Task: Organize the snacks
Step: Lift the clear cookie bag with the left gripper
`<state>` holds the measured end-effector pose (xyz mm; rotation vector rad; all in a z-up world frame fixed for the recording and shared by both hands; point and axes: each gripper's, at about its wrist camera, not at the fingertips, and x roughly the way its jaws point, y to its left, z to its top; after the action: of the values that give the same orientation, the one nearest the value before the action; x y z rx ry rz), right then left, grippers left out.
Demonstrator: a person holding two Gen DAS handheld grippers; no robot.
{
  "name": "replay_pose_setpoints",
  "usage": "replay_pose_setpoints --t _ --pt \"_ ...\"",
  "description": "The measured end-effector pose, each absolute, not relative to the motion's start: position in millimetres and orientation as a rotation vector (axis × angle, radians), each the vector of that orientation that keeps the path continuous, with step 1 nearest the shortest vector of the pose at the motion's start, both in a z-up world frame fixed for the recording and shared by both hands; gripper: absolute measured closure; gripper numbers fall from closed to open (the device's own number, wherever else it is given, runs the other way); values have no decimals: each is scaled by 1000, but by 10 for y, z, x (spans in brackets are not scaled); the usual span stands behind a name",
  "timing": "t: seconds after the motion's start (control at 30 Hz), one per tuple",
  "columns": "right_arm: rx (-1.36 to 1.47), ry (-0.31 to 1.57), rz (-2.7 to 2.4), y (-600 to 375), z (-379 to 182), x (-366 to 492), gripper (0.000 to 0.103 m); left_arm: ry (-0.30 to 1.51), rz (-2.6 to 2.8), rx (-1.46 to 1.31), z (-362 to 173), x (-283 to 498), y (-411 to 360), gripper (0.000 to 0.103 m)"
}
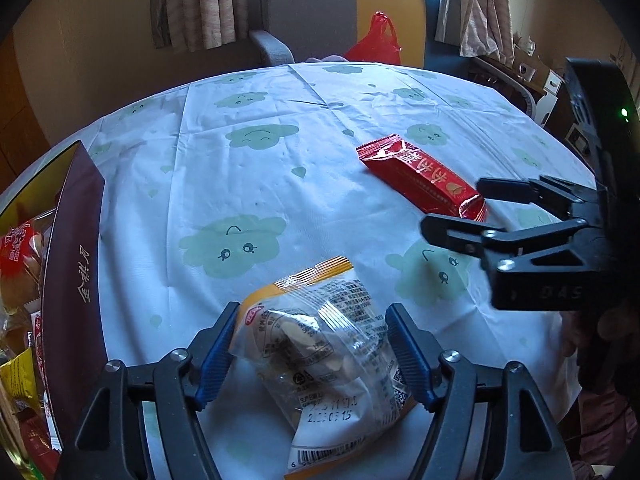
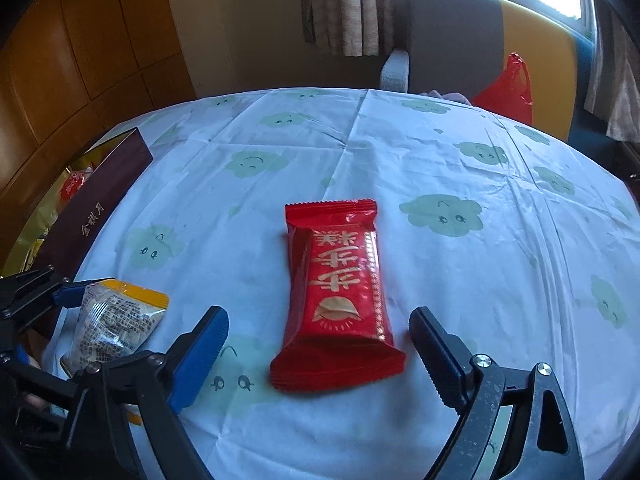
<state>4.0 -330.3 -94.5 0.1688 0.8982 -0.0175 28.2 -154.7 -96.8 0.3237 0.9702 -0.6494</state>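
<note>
A clear and yellow snack packet (image 1: 324, 344) lies on the table between the fingers of my left gripper (image 1: 314, 316); the jaws are wide and just beside its edges. It also shows in the right wrist view (image 2: 112, 324). A red snack bar (image 2: 340, 292) lies between the open fingers of my right gripper (image 2: 320, 328), apart from both pads. The red snack bar (image 1: 420, 176) also shows in the left wrist view, with the right gripper (image 1: 456, 208) at its near end. A dark brown gift box (image 1: 68, 280) holding several snacks stands at the left.
The table wears a pale blue cloth (image 1: 260, 184) with green cloud faces. A grey and yellow chair (image 1: 320, 12) with a red plastic bag (image 1: 376, 42) stands behind the far edge. The gift box (image 2: 100, 200) sits at the table's left edge.
</note>
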Motion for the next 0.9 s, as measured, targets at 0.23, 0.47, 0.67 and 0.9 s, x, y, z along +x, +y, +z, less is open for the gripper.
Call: replay_pose_setpoints --t 0.23,0.47,0.67,0.9 --pt "209 901 -75 -3478 -837 43 8 978 -667 263 -941 300 -1458 30" --pt "62 962 -56 -3191 -840 365 7 1011 -674 189 -927 341 -1356 30" --pt "90 947 -103 -3171 -951 356 57 1001 -677 235 -947 288 -1366 30" --pt "57 884 -100 -3140 -980 265 59 976 -623 257 -951 236 -1364 37"
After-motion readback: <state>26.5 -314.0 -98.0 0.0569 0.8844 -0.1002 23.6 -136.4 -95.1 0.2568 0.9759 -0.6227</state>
